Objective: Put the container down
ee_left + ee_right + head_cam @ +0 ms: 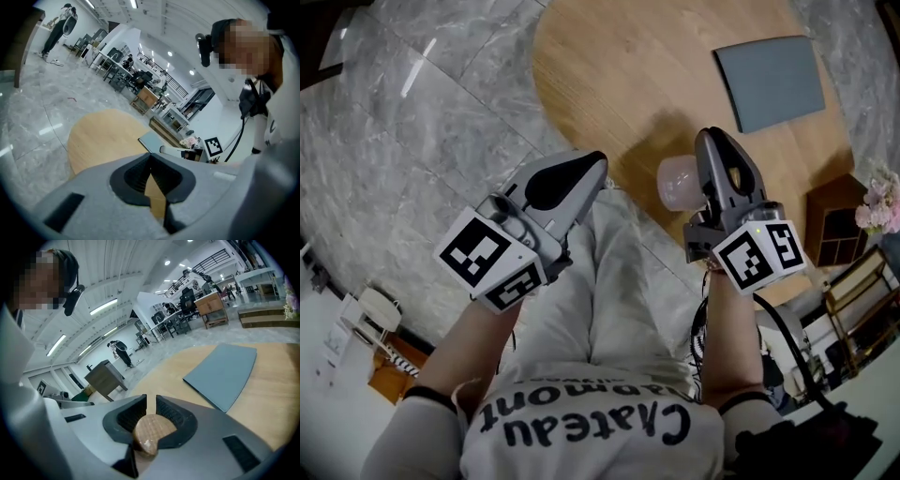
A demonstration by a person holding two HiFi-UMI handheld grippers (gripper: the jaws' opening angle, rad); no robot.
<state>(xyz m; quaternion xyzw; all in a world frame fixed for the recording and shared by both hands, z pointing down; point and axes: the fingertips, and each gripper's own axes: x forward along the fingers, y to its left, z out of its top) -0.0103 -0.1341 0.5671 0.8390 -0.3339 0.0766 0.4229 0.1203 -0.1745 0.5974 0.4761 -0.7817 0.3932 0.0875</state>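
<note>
- Currently the right gripper (717, 141) grasps the container (678, 183) by its wooden top (152, 427), at the desk's (619, 66) near edge.
- Left gripper (592, 167) is clenched, empty, beside the desk.

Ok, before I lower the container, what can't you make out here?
- Gap between container and table: head view looks steeply down, so height cannot be judged.
- Container's body: right gripper view shows only a wooden round face between the right tongs; their housing hides the rest.
- Container's contents: head view, cloudy wall, too small.
- Flowers: cut off by head view's right edge.
</note>
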